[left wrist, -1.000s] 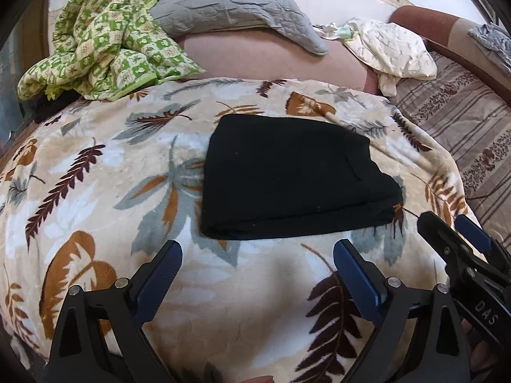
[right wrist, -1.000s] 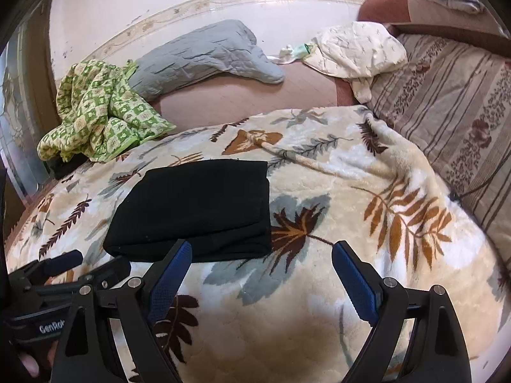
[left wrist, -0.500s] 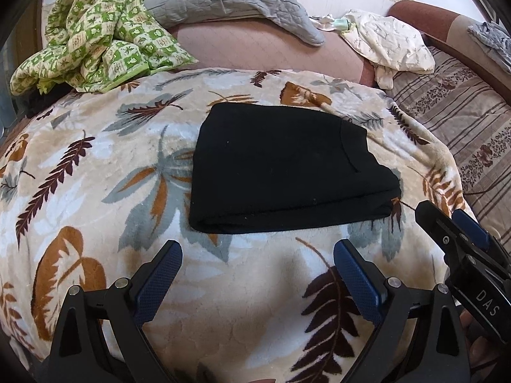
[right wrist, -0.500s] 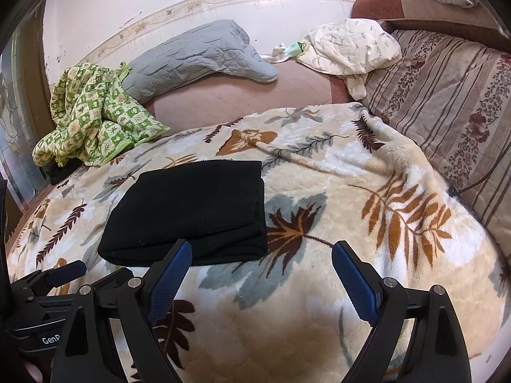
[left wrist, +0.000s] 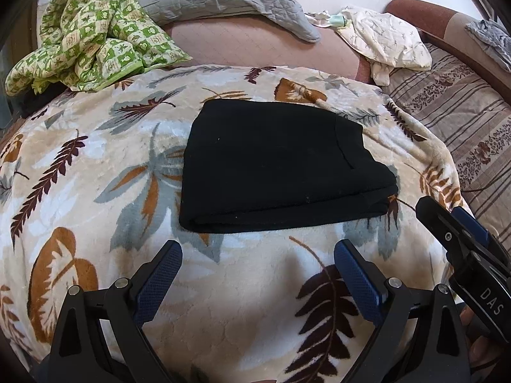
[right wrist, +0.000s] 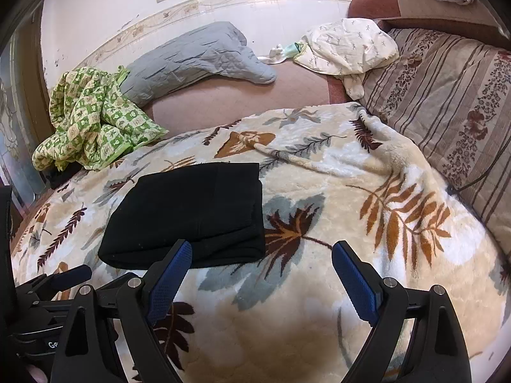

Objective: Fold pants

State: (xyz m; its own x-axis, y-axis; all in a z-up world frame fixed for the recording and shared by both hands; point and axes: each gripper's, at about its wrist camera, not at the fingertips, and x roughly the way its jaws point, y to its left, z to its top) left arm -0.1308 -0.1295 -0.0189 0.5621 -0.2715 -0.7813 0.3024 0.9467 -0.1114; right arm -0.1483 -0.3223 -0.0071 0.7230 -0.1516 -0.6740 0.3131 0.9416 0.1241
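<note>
Pants, black and folded into a compact rectangle, lay flat on the leaf-patterned blanket. Left gripper and right gripper hovered just near of the bundle, jaws spread wide, nothing between them. A green checked quilt sat bunched far left.

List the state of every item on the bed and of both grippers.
black pants: folded into a flat rectangle, lying on the leaf blanket
green checked cloth: crumpled in a heap
grey pillow: lying flat, creased
cream cloth: bunched up
left gripper: open, empty
right gripper: open, empty
</note>
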